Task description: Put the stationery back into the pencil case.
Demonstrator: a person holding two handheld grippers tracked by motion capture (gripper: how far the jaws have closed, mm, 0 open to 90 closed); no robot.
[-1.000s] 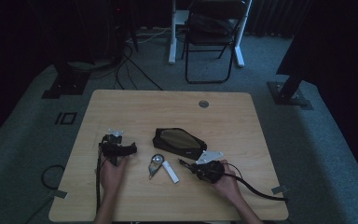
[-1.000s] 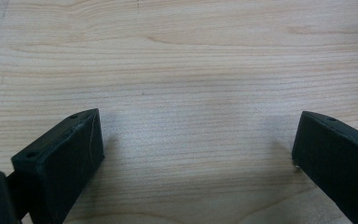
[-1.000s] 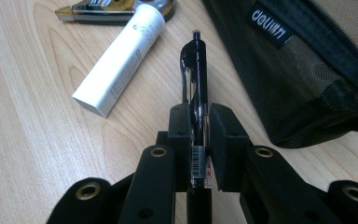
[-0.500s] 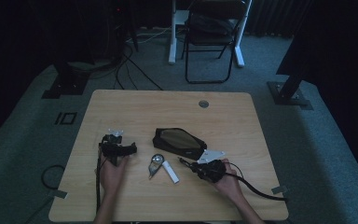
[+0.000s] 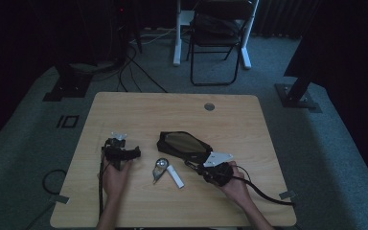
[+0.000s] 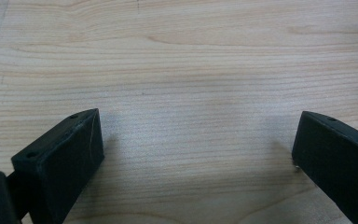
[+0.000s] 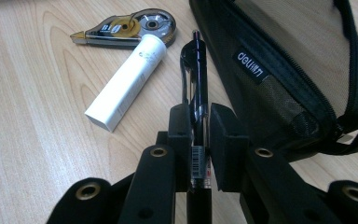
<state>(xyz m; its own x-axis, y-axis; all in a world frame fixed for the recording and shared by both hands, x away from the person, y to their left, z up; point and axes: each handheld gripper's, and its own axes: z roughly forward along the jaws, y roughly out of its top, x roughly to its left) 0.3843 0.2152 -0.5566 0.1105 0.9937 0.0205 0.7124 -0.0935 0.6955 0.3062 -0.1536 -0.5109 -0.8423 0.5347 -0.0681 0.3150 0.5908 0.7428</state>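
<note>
The black pen [image 7: 197, 93] is clamped between the closed jaws of the right gripper [image 7: 199, 140], its barrel running straight out ahead of them, so its long axis lies along the gripper's own line of reach and the tip points away from the hand. Just to the right of that tip, almost touching the barrel, lies the dark mesh pencil case [image 7: 279, 84], its zip edge running roughly alongside the pen. In the high view the case [image 5: 184, 145] sits at the middle of the table, left of and beyond the right gripper [image 5: 210, 170], so the pen is aimed along its near flank, not into it. Putting the pen in would, I judge, mean swinging the tip toward the case's mouth; whether that mouth is open I cannot tell. To the pen's left lie a white stick-shaped tube [image 7: 128, 84] and, beyond it, a correction tape dispenser [image 7: 128, 28], the two touching. The left gripper [image 5: 120, 152] rests on the table [image 5: 239, 120] well apart on the left, its jaws wide open over bare wood with nothing between them; the right hand is much the nearer to the case.
</note>
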